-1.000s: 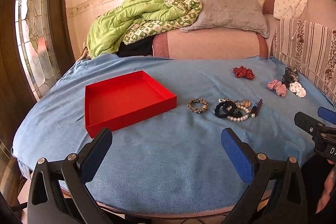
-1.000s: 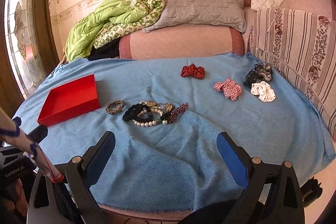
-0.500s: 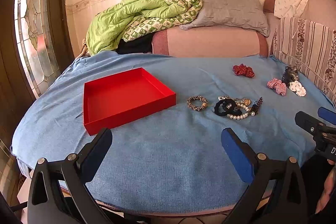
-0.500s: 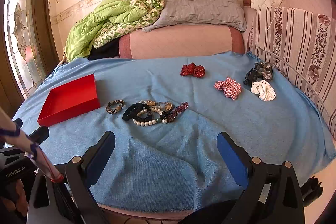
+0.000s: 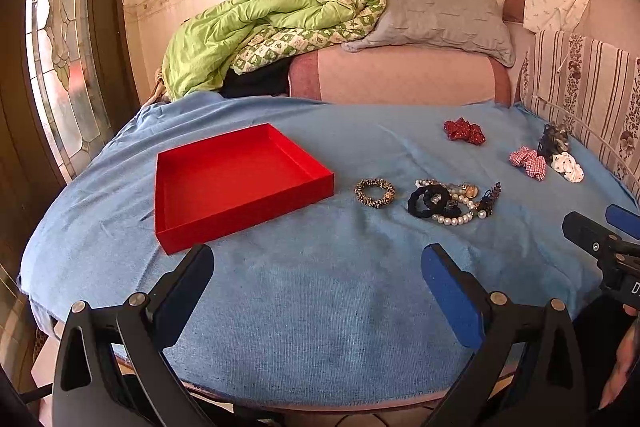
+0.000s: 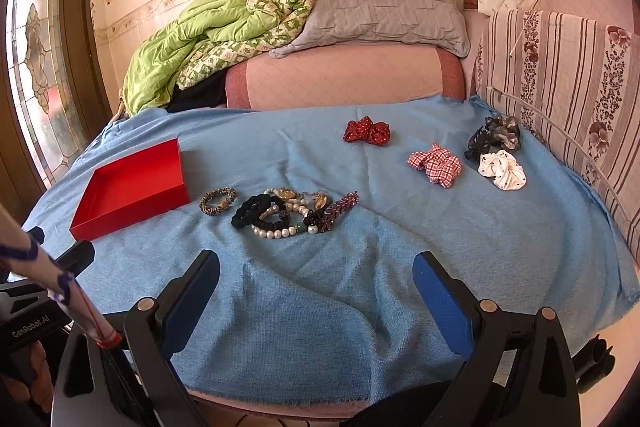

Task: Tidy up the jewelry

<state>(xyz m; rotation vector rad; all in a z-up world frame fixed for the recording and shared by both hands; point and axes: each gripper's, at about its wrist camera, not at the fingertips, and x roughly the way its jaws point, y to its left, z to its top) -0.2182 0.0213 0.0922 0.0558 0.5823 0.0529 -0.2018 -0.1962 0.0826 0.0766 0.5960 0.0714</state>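
An empty red tray (image 5: 224,211) (image 6: 120,211) lies on the left of a blue-covered table (image 5: 320,307). Right of it lie a brown patterned bracelet (image 5: 375,192) (image 6: 218,201) and a tangle of black hair ties, a pearl bracelet and other jewelry (image 5: 454,201) (image 6: 290,213). My left gripper (image 5: 318,267) is open and empty over the table's near edge. My right gripper (image 6: 316,275) is open and empty, also at the near edge, well short of the jewelry.
Scrunchies lie at the far right: red dotted (image 6: 367,131), red checked (image 6: 435,165), white (image 6: 502,170) and dark (image 6: 494,138). Sofa cushions, a grey pillow (image 6: 380,7) and a green quilt (image 6: 208,39) rise behind the table. The right gripper shows in the left wrist view's right edge (image 5: 600,243).
Both views have shifted slightly; the left wrist view has tilted up a little. Nothing on the table moved and both grippers stayed open.
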